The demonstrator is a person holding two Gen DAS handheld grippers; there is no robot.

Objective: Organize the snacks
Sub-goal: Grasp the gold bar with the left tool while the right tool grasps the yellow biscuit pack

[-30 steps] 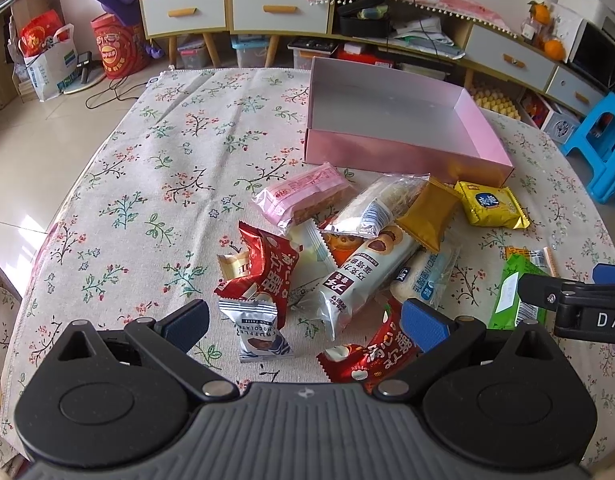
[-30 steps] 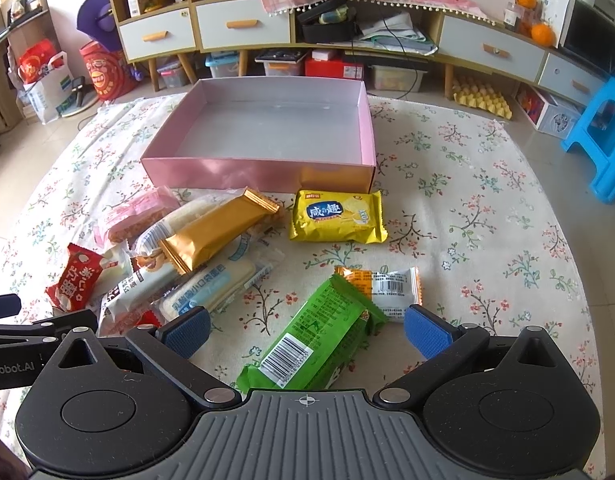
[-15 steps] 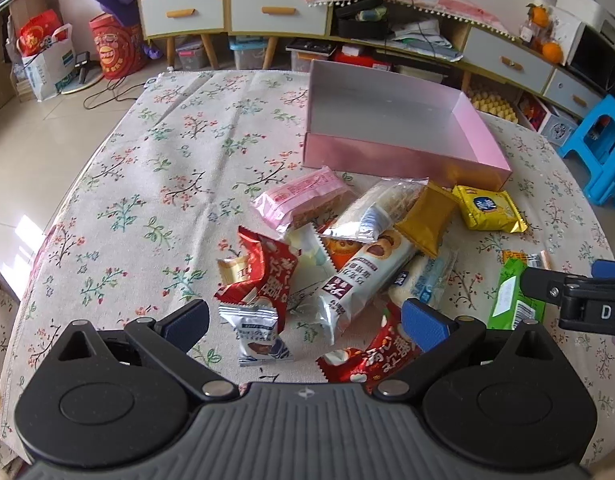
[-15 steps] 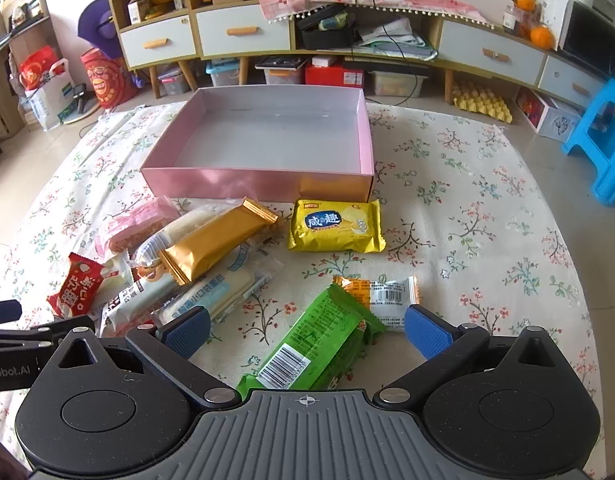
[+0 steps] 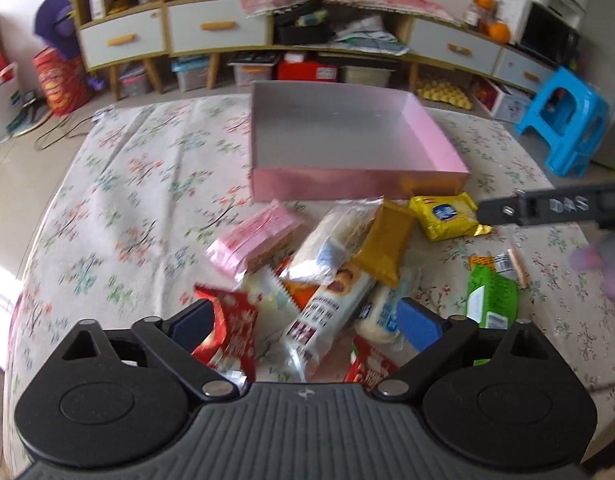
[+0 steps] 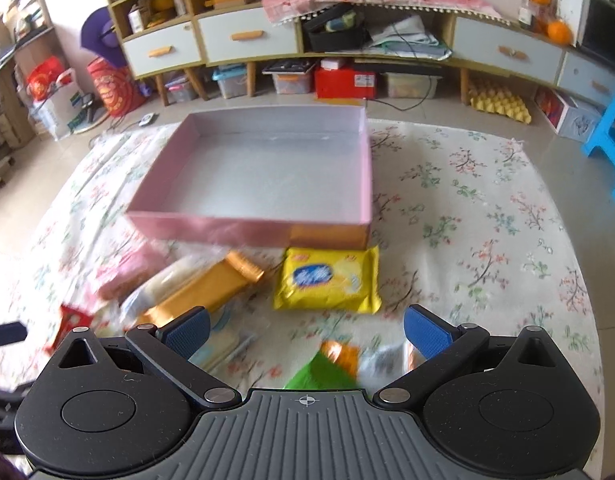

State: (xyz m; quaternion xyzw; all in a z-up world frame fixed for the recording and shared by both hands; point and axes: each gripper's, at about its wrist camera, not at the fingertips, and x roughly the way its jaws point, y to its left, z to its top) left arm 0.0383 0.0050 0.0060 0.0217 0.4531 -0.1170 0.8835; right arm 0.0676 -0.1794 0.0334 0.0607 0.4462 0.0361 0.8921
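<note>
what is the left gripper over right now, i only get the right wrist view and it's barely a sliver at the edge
Observer: The left gripper hangs over the snack pile. A white packet with brown print lies between its fingers. The jaws are closing, but the pads are not pressing on it.
Operator: any red ones near it
Observer: Two. One red packet lies by the finger on the picture's left, and a second red packet shows just above the gripper body near the other finger.
Operator: green one part of that pile
Observer: No, the green packet lies apart to the right, with floral cloth showing between it and the pile.
</note>
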